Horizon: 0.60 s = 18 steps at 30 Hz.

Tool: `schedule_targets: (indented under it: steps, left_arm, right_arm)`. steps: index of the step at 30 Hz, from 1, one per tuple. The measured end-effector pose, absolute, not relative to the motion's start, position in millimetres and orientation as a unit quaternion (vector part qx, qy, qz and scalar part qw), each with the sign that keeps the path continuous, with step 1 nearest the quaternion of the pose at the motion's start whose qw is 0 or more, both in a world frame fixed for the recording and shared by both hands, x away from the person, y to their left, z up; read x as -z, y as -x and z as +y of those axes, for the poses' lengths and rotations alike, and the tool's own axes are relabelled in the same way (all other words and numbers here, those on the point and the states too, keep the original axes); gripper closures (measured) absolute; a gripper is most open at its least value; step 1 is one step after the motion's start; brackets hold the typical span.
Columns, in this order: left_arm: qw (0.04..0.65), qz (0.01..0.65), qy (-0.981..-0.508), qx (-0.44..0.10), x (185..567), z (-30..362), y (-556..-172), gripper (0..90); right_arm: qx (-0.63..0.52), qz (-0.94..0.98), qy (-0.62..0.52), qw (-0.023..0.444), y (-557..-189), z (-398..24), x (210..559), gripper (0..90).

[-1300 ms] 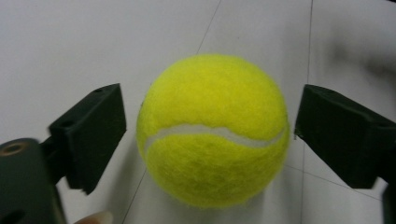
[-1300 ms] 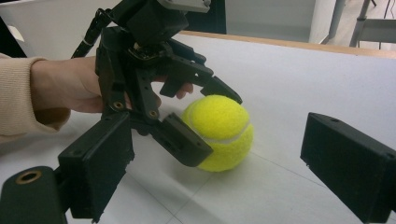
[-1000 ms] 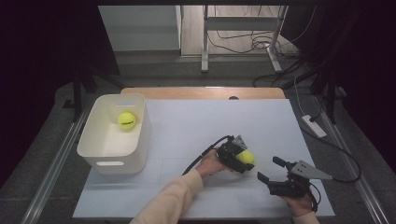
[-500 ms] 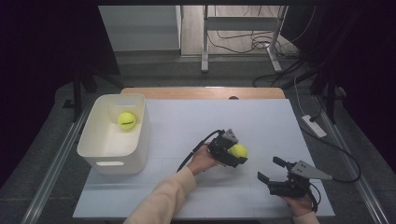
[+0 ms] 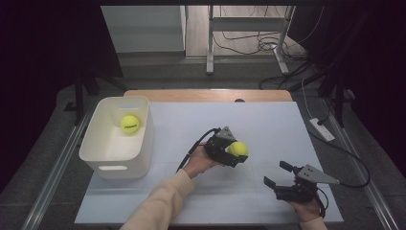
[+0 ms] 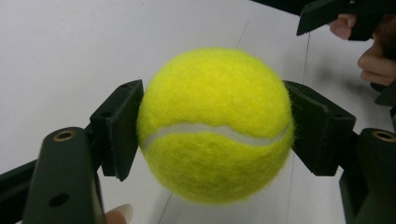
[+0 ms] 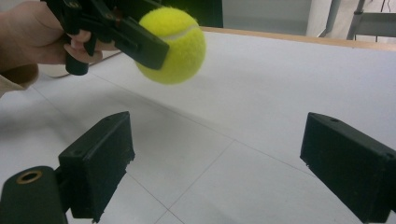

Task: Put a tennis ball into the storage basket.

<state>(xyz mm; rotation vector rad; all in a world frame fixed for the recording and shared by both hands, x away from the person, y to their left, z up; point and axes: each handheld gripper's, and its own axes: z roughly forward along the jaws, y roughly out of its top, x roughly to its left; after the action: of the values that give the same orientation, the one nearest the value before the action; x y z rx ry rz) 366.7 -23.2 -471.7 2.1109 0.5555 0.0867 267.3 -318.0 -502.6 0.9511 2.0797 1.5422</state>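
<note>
My left gripper [image 5: 238,149] is shut on a yellow tennis ball [image 5: 237,148] and holds it clear of the white table near its middle. In the left gripper view both black pads press the sides of the ball [image 6: 215,126]. The right gripper view shows the held ball [image 7: 173,43] up at the left, above the table. My right gripper [image 5: 278,174] rests near the table's front right, open, with nothing between its jaws [image 7: 215,172]. A second yellow tennis ball [image 5: 129,122] lies inside the white bin [image 5: 143,143] at the left.
The white table sheet [image 5: 268,120] has a wooden edge [image 5: 210,95] at the back. Cables and a power strip [image 5: 321,129] lie on the floor to the right. Metal rails run along both sides of the table.
My left gripper has lifted the ball and carried it leftward and away from the right gripper. The right gripper has stayed put.
</note>
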Motion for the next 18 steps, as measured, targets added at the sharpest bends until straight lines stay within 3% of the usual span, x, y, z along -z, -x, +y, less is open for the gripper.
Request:
schedule_targets:
  steps: [18]
  left_arm:
    - [0.492,0.241,-0.834,-0.057,450.6,9.0,-362.7,26.5]
  right_arm:
    - [-0.546,0.742,-0.340,0.190,-267.5,-317.0,503.2,9.2]
